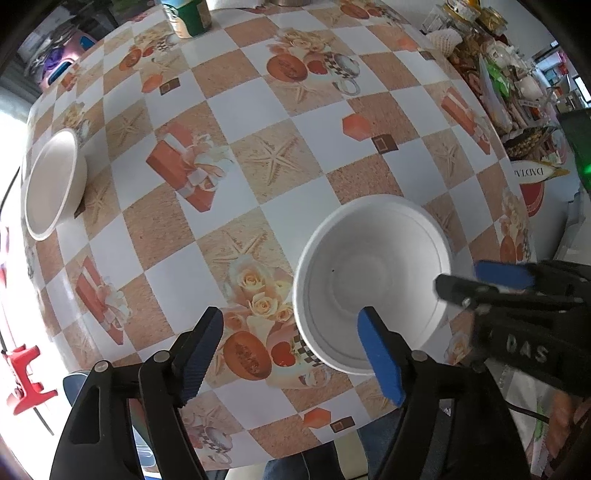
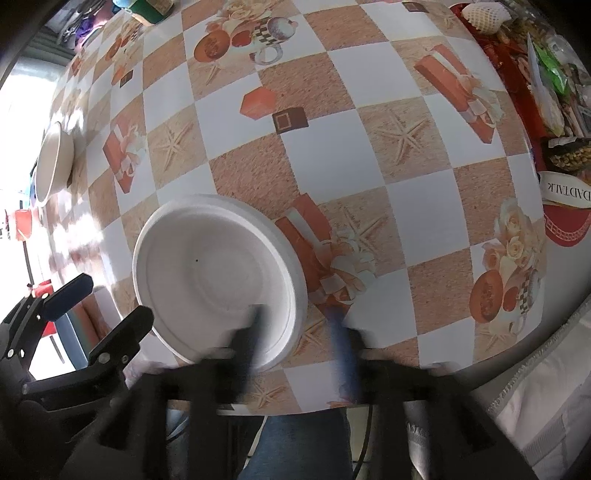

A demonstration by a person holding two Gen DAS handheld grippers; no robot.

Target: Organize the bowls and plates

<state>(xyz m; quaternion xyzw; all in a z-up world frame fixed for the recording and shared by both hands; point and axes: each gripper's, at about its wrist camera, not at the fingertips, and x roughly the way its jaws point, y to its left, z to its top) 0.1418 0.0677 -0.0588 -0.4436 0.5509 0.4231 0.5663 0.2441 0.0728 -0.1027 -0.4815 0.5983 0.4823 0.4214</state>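
A white foam bowl (image 1: pixel 373 280) stands upright near the table's front edge; it also shows in the right wrist view (image 2: pixel 218 273). My left gripper (image 1: pixel 291 354) is open, its right finger over the bowl's near rim, its left finger outside over the tablecloth. My right gripper (image 2: pixel 299 332) is open and blurred; its left finger is inside the bowl's near rim, its right finger outside. It shows in the left wrist view (image 1: pixel 476 280) straddling the bowl's right rim. A second white bowl (image 1: pixel 51 181) sits at the table's far left edge, also in the right wrist view (image 2: pixel 51 162).
The table (image 1: pixel 280 110) has a checkered orange and white cloth. A green can (image 1: pixel 188 16) stands at the back. Jars, packets and snack clutter (image 1: pixel 498 66) crowd the right side. A red clamp (image 1: pixel 26 373) sits off the left edge.
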